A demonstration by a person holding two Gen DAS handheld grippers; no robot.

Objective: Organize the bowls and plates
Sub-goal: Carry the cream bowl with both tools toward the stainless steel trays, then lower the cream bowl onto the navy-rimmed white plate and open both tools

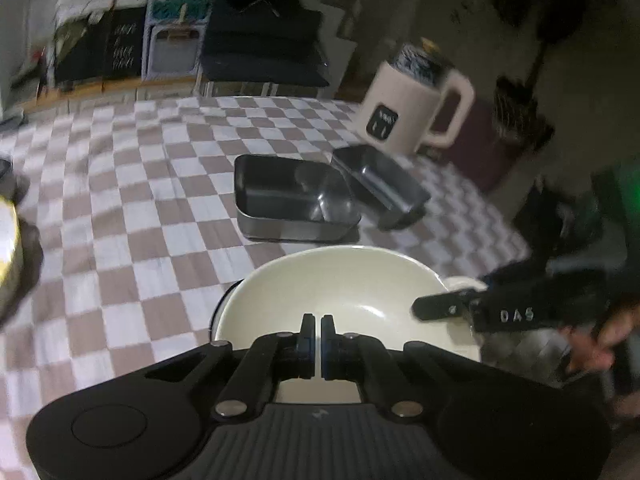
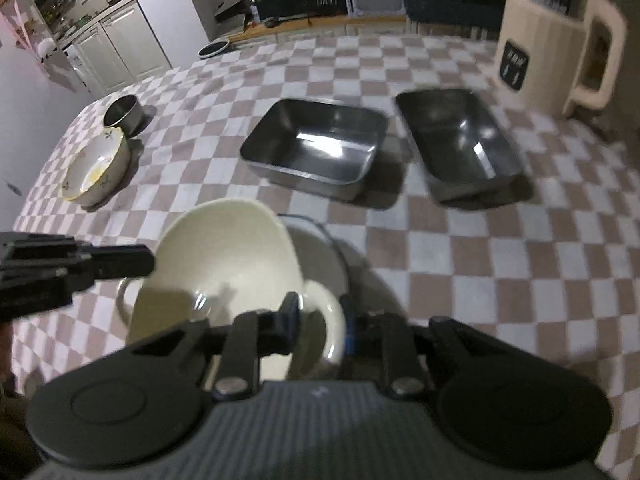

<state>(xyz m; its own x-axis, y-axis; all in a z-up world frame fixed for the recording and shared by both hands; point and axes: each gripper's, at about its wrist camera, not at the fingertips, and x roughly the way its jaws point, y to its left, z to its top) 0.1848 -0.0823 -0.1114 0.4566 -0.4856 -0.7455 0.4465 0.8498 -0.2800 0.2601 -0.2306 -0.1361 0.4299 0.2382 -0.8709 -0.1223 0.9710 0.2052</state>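
Observation:
A cream bowl hangs tilted over the checkered cloth, and my left gripper is shut on its near rim. In the right wrist view the same bowl leans up to the left, with the left gripper's finger at its edge. Under it sits a second cream bowl with a loop handle, on a dark-rimmed plate. My right gripper straddles that lower bowl's rim, one finger inside and one outside, with a gap showing on the inner side. A right finger reaches in beside the held bowl.
Two steel rectangular trays stand side by side in the middle of the table. A floral bowl and a small steel cup sit far left. A cream jug-shaped holder stands at the far right corner.

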